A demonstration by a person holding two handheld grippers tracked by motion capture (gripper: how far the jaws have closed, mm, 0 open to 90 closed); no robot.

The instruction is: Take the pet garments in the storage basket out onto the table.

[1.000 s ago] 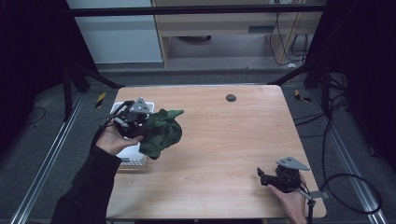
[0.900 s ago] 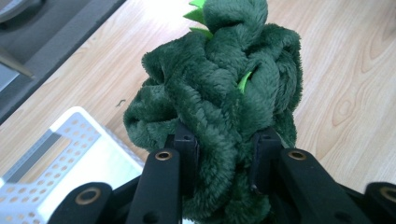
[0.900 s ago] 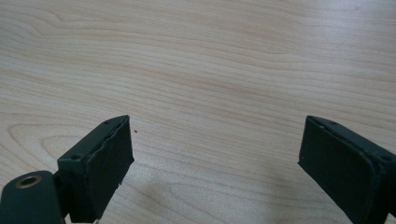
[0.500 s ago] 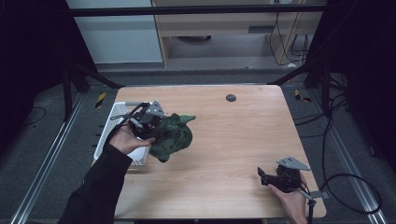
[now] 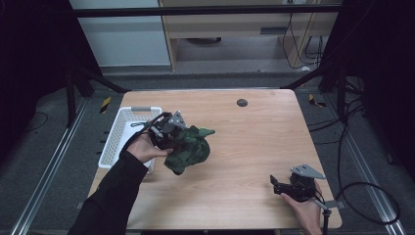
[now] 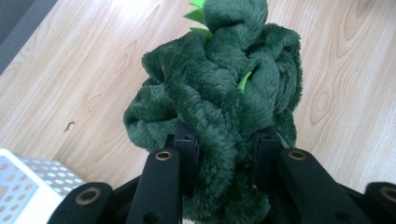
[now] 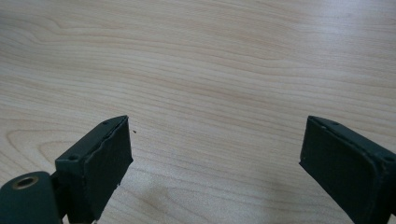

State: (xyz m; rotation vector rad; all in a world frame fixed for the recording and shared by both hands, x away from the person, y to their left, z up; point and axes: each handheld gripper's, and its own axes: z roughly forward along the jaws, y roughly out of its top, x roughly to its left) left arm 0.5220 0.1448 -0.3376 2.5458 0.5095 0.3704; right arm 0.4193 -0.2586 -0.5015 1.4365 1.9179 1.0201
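I count one wooden counter (image 5: 254, 142) in front of me. On it I see one green plush toy (image 5: 188, 149), bunched up, with three bright green spikes visible in the left gripper view. There is one white perforated basket (image 5: 113, 142) at the counter's left edge. One small dark round spot (image 5: 242, 103) sits near the far edge. I have two hand-held grippers: the left hand-held gripper (image 5: 164, 137) and the right hand-held gripper (image 5: 276, 185).

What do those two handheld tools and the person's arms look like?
Both tools, left tool and right tool, are black with two flat, padded jaws and brass-coloured rivets. A grey three-cornered plate tops each, and black cables trail off them. The left arm wears a black sleeve.
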